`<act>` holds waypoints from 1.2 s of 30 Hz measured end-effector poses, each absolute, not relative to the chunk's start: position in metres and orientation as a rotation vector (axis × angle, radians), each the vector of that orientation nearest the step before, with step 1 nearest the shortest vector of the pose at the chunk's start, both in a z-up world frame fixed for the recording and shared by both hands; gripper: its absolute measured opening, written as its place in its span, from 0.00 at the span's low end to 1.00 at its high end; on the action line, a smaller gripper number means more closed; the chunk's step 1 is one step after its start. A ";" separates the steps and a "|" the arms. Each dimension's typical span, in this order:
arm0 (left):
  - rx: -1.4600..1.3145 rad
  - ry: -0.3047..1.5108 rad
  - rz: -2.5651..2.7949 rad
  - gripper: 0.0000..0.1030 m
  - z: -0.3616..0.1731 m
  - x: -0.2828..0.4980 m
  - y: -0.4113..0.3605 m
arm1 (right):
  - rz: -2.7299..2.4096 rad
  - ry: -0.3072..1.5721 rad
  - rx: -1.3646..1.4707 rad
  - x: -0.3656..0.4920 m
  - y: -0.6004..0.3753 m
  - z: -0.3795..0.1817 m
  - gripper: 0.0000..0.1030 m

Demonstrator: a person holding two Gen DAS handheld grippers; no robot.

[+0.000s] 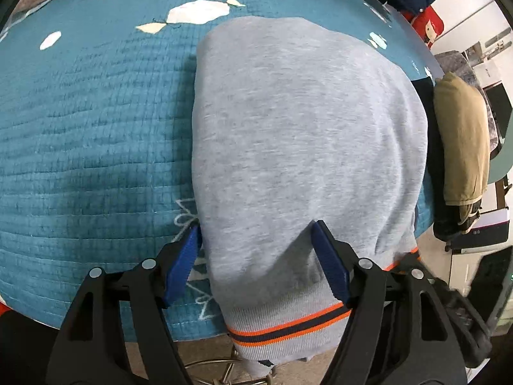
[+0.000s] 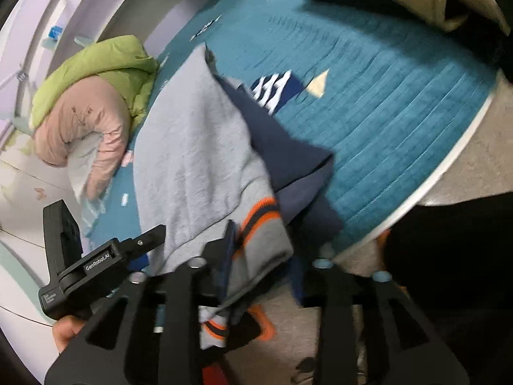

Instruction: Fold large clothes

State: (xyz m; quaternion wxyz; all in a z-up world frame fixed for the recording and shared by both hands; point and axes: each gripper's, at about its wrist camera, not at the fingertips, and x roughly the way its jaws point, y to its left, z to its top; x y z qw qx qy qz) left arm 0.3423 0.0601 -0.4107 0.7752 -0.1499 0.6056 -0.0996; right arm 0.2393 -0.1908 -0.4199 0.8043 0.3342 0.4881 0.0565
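The grey sweatshirt point(image 1: 304, 134) lies folded on the teal quilt point(image 1: 89, 122), its orange-striped ribbed hem point(image 1: 288, 324) hanging over the quilt's near edge. It reads to me as thick, soft fleece: limp, fairly weighty, not slippery, so I'd pinch through the firm ribbing at the hem corners, not the loose body. My left gripper point(image 1: 256, 253) stands apart, straddling the cloth above the hem without pinching. My right gripper point(image 2: 256, 256) has striped hem and navy lining point(image 2: 288, 154) bunched between its fingers; blur stops me telling whether it is clamped. A tan garment point(image 1: 461, 141) sits beyond the sweatshirt's right side.
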 end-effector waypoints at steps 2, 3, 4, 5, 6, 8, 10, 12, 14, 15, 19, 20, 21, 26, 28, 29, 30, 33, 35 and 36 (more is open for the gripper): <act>-0.323 1.311 -0.216 0.69 -0.412 0.345 0.060 | 0.090 1.004 0.660 0.239 -0.199 -0.402 0.40; -0.316 1.310 -0.216 0.69 -0.412 0.343 0.058 | 0.074 0.991 0.631 0.239 -0.202 -0.393 0.40; -0.310 1.309 -0.215 0.69 -0.413 0.342 0.056 | 0.087 0.958 0.628 0.240 -0.206 -0.384 0.40; -0.307 1.307 -0.212 0.69 -0.411 0.342 0.053 | 0.108 0.937 0.628 0.240 -0.207 -0.379 0.40; -0.304 1.303 -0.213 0.69 -0.409 0.343 0.050 | 0.146 0.923 0.615 0.245 -0.206 -0.372 0.40; -0.291 1.296 -0.223 0.69 -0.408 0.344 0.044 | 0.226 0.912 0.608 0.257 -0.201 -0.366 0.40; -0.270 1.292 -0.221 0.69 -0.405 0.341 0.040 | 0.296 0.941 0.607 0.273 -0.191 -0.369 0.35; -0.280 1.291 -0.225 0.70 -0.405 0.341 0.042 | 0.352 0.999 0.657 0.288 -0.179 -0.385 0.29; -0.299 1.291 -0.231 0.70 -0.406 0.340 0.046 | 0.331 1.117 0.694 0.301 -0.174 -0.415 0.20; -0.303 1.291 -0.233 0.72 -0.405 0.339 0.047 | 0.282 1.179 0.710 0.304 -0.177 -0.435 0.10; -0.318 1.297 -0.251 0.71 -0.405 0.332 0.051 | 0.278 1.190 0.832 0.303 -0.192 -0.459 0.07; -0.322 1.293 -0.250 0.71 -0.405 0.331 0.051 | 0.280 1.192 0.808 0.303 -0.190 -0.455 0.08; -0.331 1.289 -0.251 0.71 -0.404 0.328 0.054 | 0.291 1.191 0.791 0.303 -0.188 -0.450 0.12; -0.367 1.279 -0.241 0.72 -0.402 0.314 0.066 | 0.279 1.141 0.783 0.281 -0.207 -0.423 0.61; -0.393 1.283 -0.241 0.72 -0.403 0.310 0.068 | 0.205 1.134 0.682 0.272 -0.211 -0.416 0.75; -0.399 1.284 -0.241 0.72 -0.404 0.308 0.068 | 0.206 1.133 0.664 0.269 -0.212 -0.417 0.75; -0.403 1.287 -0.240 0.72 -0.404 0.307 0.067 | 0.208 1.151 0.667 0.266 -0.214 -0.423 0.75; -0.408 1.289 -0.236 0.72 -0.405 0.304 0.065 | 0.195 1.230 0.786 0.256 -0.224 -0.450 0.75; -0.417 1.299 -0.245 0.73 -0.406 0.304 0.064 | 0.200 1.264 0.861 0.251 -0.231 -0.465 0.75; -0.414 1.307 -0.247 0.74 -0.407 0.304 0.063 | 0.203 1.276 0.892 0.251 -0.232 -0.472 0.75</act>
